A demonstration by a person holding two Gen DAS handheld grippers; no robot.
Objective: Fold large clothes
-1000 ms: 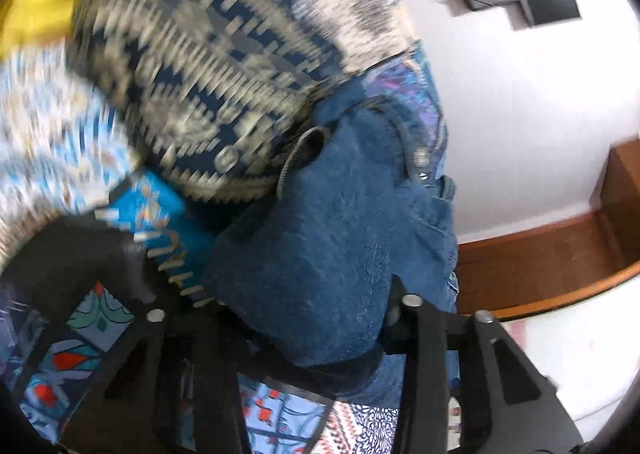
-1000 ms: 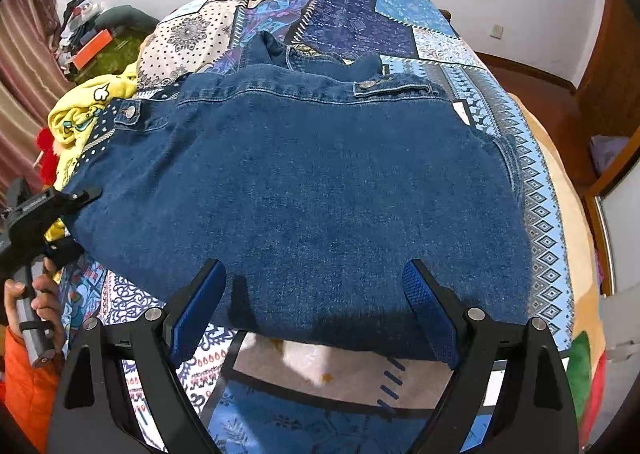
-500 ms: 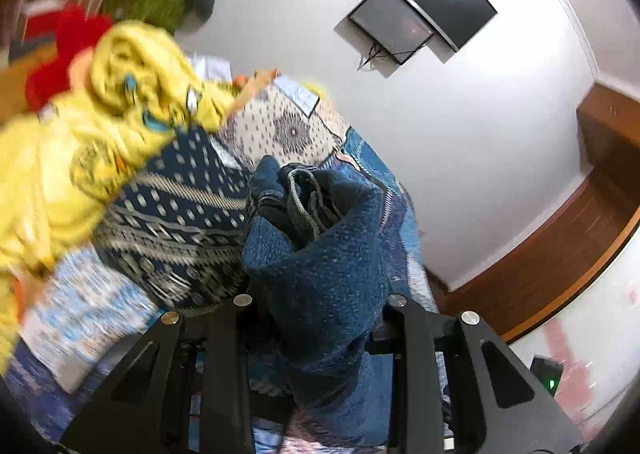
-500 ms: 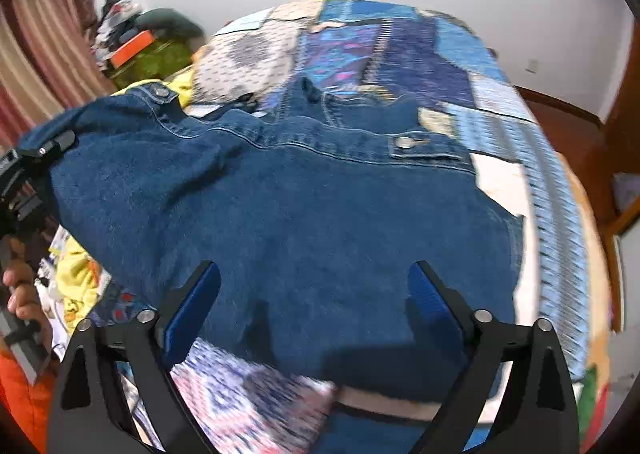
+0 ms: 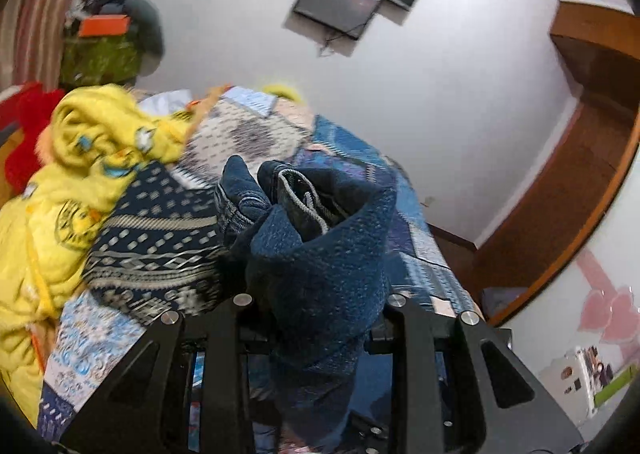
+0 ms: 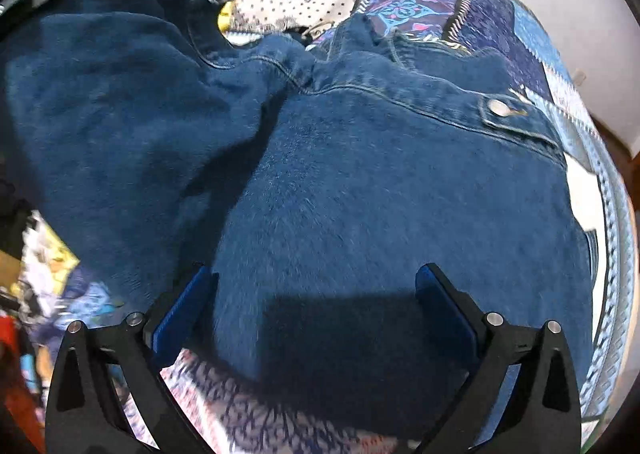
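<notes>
Since a second ago the left gripper (image 5: 316, 302), clamped on a bunched corner of the dark blue denim jacket (image 6: 360, 181), has lifted it off the patchwork quilt (image 6: 500, 17); the fold runs rightward, toward the right gripper (image 6: 316, 298), spread wide and holding nothing

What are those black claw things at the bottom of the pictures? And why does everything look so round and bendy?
Those claws are grippers, tools with two fingers that a person holds, one in each hand. Each has a small camera looking along its fingers, and its wide lens bends the picture. One picture comes from the left gripper. It is pinching a bunched-up piece of the blue denim jacket and lifting it. The other comes from the right gripper. Its fingers are wide apart, holding nothing, just above the same denim jacket. The jacket lies on a bed with a patchwork quilt. Beside it sits a yellow garment. The person is folding the jacket.
</notes>
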